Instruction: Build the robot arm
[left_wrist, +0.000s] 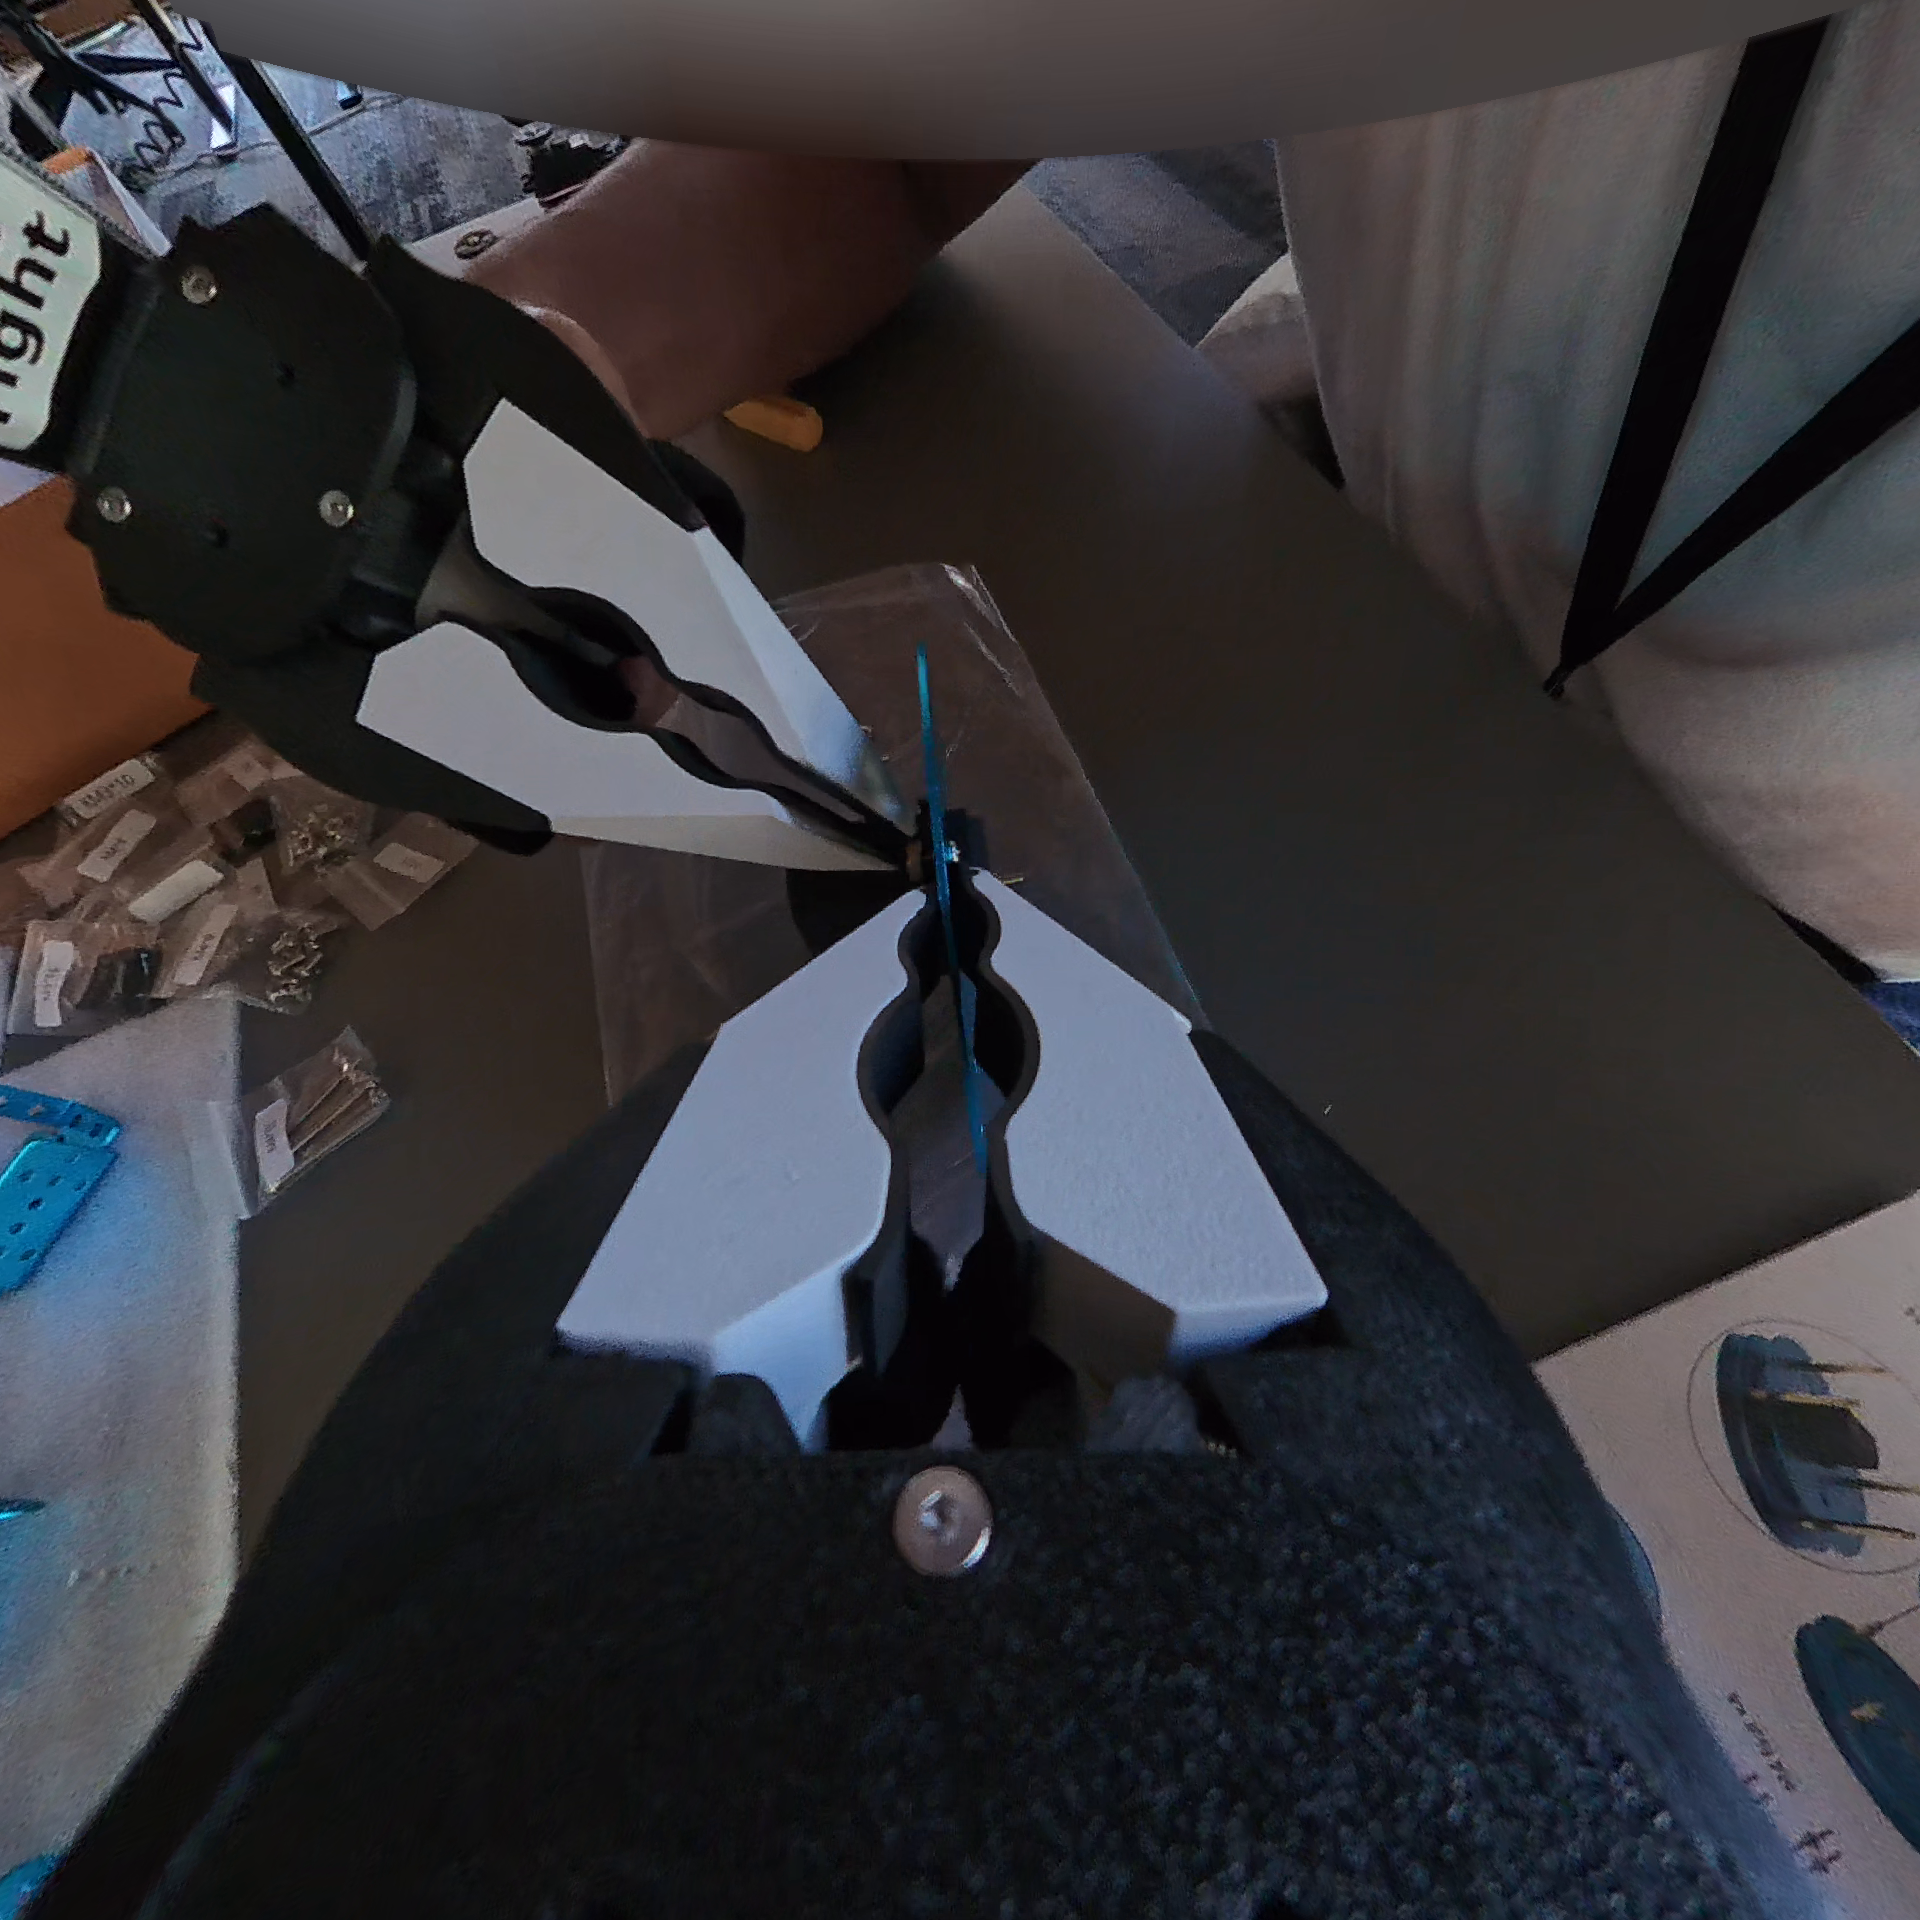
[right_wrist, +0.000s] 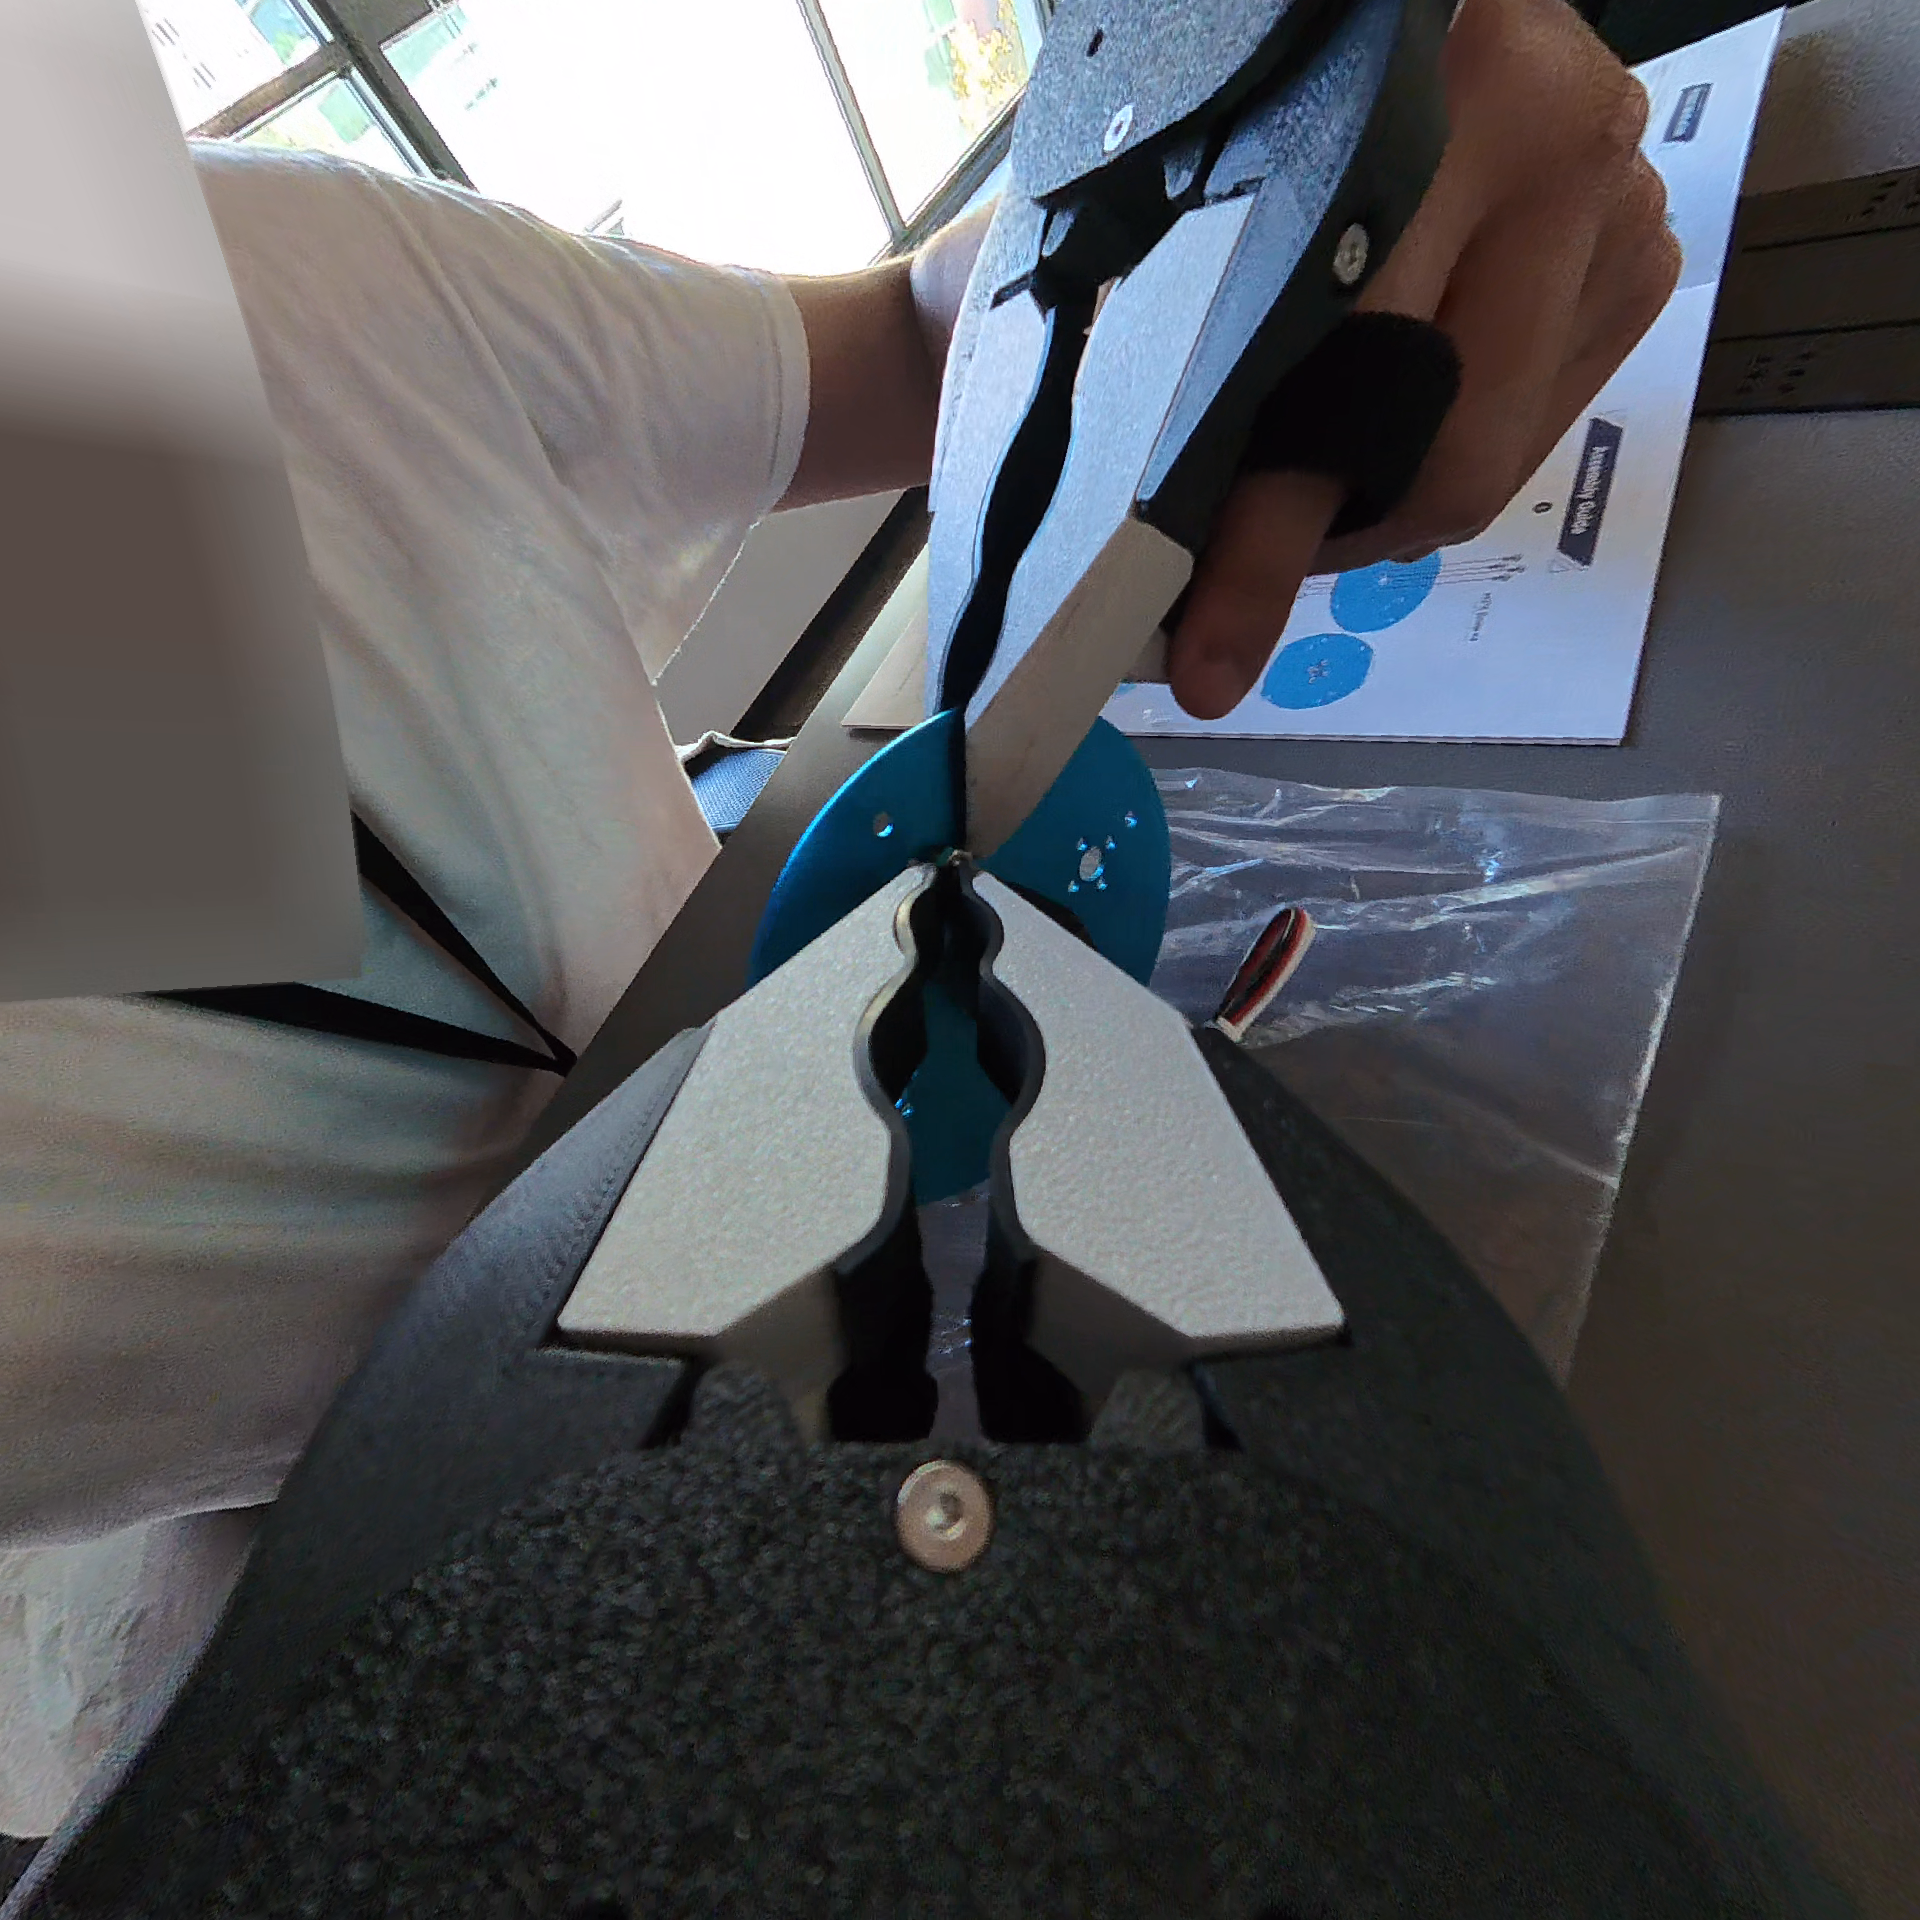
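A blue metal disc (right_wrist: 1101, 800) with small holes is held up above a dark table (right_wrist: 1787, 935). In the left wrist view it shows edge-on (left_wrist: 928, 727). My left gripper (left_wrist: 951, 883) is shut on the disc, which runs between both pads. In the right wrist view the left gripper comes down from above (right_wrist: 966, 821) and clamps the disc's upper part. My right gripper (right_wrist: 948, 871) is shut, its tips pinching a small brass-coloured piece (left_wrist: 912, 852) against the disc's face. In the left wrist view the right gripper reaches in from the upper left (left_wrist: 902, 844).
A clear plastic bag (right_wrist: 1455, 914) lies under the disc, with a red, white and black cable (right_wrist: 1262, 971) beside it. A printed sheet (right_wrist: 1507, 623) lies behind. Small bags of screws (left_wrist: 208, 883) and a blue perforated plate (left_wrist: 42, 1184) lie to the left. A person in white (right_wrist: 468, 520) sits close. My two grippers' fingertips are within a few centimetres of each other. Both grippers' tips are roughly 30 cm from the blue perforated plate (left_wrist: 42, 1184).
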